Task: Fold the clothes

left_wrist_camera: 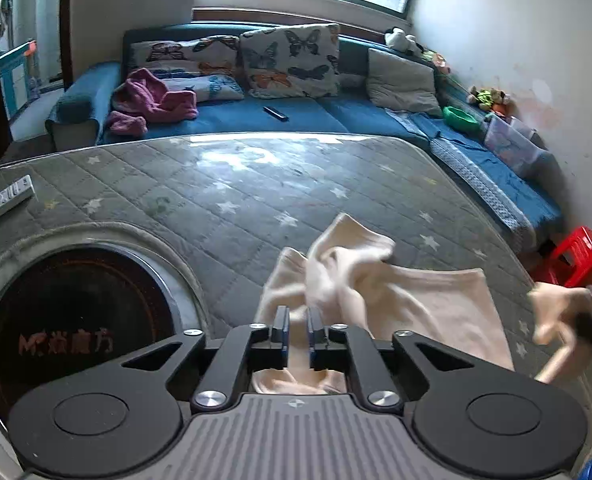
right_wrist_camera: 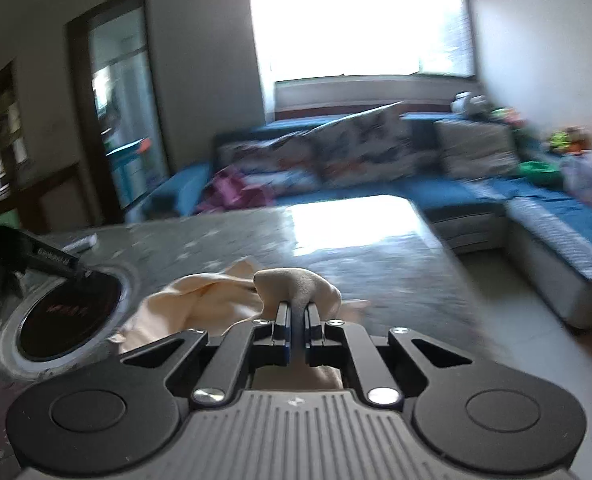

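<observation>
A cream-coloured soft cotton garment [left_wrist_camera: 379,292] lies crumpled on the grey quilted table cover with white stars [left_wrist_camera: 224,184], directly in front of both grippers. The left gripper [left_wrist_camera: 297,326] has its jaws narrow, and a fold of the cream cloth passes between the blue pads; the pads seem to press on it. Beyond its tips the cloth rises in a bunched ridge and then spreads flat toward the right. The right gripper [right_wrist_camera: 297,326] has its jaws almost closed on a raised hump of the same garment, which stands up just above its fingertips. In the left wrist view, this right gripper shows at the right edge with a cloth corner hanging from it.

To the left of both grippers there is a round black glass plate with a metal ring [left_wrist_camera: 68,320], set into the table. Further left a white remote control [left_wrist_camera: 4,204] rests on the cover. Behind the table stands a blue corner sofa [left_wrist_camera: 315,116] with butterfly-print cushions [left_wrist_camera: 292,60] and a crumpled pink garment [left_wrist_camera: 152,100].
</observation>
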`<state>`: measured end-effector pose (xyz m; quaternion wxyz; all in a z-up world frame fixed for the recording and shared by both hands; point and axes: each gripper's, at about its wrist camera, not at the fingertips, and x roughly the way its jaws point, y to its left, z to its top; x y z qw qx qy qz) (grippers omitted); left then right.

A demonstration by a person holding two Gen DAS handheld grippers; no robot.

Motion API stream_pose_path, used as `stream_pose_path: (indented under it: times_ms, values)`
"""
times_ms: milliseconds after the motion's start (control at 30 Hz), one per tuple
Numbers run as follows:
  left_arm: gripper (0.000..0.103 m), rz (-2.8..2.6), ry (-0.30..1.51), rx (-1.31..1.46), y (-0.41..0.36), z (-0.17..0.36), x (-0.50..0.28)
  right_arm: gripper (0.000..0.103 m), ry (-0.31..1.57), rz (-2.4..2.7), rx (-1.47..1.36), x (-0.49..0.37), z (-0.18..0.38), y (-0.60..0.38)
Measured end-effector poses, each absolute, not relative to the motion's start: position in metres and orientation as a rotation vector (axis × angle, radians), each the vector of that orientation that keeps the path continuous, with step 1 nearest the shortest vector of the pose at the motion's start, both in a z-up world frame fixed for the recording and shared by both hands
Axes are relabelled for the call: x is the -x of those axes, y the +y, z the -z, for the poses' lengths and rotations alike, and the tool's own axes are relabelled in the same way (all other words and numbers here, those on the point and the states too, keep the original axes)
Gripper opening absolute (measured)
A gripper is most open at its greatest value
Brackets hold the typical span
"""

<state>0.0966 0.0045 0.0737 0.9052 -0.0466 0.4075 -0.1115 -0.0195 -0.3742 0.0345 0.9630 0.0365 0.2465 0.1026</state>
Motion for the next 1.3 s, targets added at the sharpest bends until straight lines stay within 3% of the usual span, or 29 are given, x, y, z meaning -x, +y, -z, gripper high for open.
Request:
stream_pose_path:
  times_ms: [67, 167, 400, 433, 467, 533, 567, 600, 667, 1033, 1233, 1300]
  values:
    - [0.022, 0.258, 0.831, 0.087, -0.007, -0.074, -0.096, 0.005, 0.495, -0.138, -0.089, 0.043, -0.034, -0.393]
    - [0.052, 0.268, 0.800, 0.041, -0.027, -0.074, -0.101, 0.006, 0.532, -0.036, -0.121, 0.071, -0.024, -0.417]
    - [0.057, 0.241, 0.831, -0.087, -0.064, -0.045, -0.135, 0.012, 0.619, 0.126, -0.186, 0.098, 0.003, -0.456]
    - [0.057, 0.228, 0.841, -0.100, -0.067, -0.040, -0.140, 0.017, 0.611, 0.127, -0.185, 0.098, 0.002, -0.458]
    - [0.055, 0.220, 0.850, -0.111, -0.069, -0.035, -0.144, 0.021, 0.602, 0.122, -0.182, 0.098, 0.000, -0.457]
    - [0.040, 0.219, 0.869, -0.116, -0.068, -0.026, -0.147, 0.027, 0.588, 0.094, -0.165, 0.095, -0.004, -0.450]
    - [0.019, 0.220, 0.879, -0.109, -0.065, -0.023, -0.147, 0.027, 0.586, 0.066, -0.154, 0.092, -0.005, -0.444]
    - [0.010, 0.225, 0.887, -0.089, -0.061, -0.022, -0.145, 0.029, 0.587, 0.037, -0.143, 0.088, -0.004, -0.437]
    - [0.006, 0.227, 0.877, -0.060, -0.050, -0.025, -0.137, 0.039, 0.599, -0.026, -0.126, 0.080, -0.002, -0.423]
    - [0.005, 0.133, 0.696, 0.087, 0.037, -0.085, -0.029, 0.044, 0.717, -0.243, -0.006, 0.054, 0.035, -0.361]
    - [0.006, 0.004, 0.792, 0.130, 0.097, -0.060, 0.022, 0.047, 0.783, -0.252, 0.049, 0.070, 0.045, -0.361]
    - [0.011, -0.027, 0.852, 0.138, 0.111, -0.045, 0.030, 0.047, 0.790, -0.257, 0.081, 0.076, 0.045, -0.361]
